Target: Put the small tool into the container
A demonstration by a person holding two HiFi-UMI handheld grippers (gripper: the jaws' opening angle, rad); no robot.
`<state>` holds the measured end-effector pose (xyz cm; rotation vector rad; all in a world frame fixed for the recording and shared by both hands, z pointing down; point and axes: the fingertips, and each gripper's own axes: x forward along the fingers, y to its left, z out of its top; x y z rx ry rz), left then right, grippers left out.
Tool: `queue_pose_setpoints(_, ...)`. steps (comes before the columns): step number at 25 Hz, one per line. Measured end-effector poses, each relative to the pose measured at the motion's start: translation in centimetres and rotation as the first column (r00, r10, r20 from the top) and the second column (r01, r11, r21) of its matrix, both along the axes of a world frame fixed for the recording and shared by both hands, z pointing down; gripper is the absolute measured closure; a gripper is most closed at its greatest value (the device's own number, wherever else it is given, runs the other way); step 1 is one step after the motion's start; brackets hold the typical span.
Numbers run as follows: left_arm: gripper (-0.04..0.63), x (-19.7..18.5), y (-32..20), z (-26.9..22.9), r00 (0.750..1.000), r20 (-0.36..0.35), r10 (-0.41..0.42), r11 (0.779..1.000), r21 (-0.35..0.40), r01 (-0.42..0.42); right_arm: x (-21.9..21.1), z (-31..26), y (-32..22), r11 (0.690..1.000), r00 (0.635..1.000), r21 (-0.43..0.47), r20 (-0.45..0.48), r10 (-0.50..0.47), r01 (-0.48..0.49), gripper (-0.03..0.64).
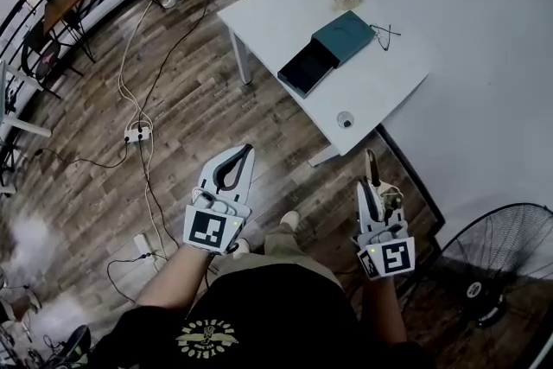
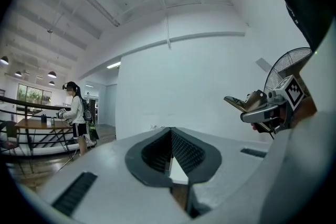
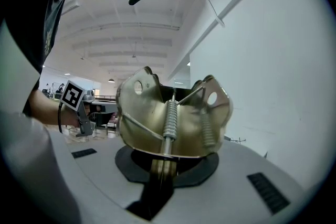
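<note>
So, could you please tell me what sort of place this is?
Probably an open office or workshop: a wood floor with a power strip on it, a white table and a standing fan.

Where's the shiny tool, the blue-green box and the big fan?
shiny tool [image 3: 169,120], right gripper view, on its coiled spring.
blue-green box [image 1: 346,34], head view, on its lid.
big fan [image 1: 510,246], head view, on its wire guard.

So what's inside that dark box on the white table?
The box is slid partly open. Its pulled-out tray looks dark, with nothing showing in it. Whatever sits under the teal cover is hidden.
</note>
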<state>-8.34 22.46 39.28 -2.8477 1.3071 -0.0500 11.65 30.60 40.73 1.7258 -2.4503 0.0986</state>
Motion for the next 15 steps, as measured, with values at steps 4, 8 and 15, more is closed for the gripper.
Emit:
queue_pose_setpoints(4, 0.588, 1.0, 0.0, -1.5, 0.998, -0.061, 0.007, 1.000, 0.014, -0.006, 0.4, -0.7, -0.6, 0.999, 0.999, 0.019, 0.013, -0.031, 0.030, 0.574)
queue_pose_setpoints(8, 0.588, 1.5, -0.1, -3.6, 0.998, -0.070, 0.006, 0.999, 0.046, -0.002, 0.9, -2.4, -1.3, 0.997, 0.998, 0.053, 0.011, -0.060, 0.059, 0.574)
queue_pose_setpoints(15, 0.588, 3.2, -0.3, -5.4, 0.999, -0.029, -0.035, 0.996, 0.078, 0.038, 2.9, -4.7, -3.0, 0.988, 0.993, 0.106, 0.025, -0.111, 0.108, 0.574)
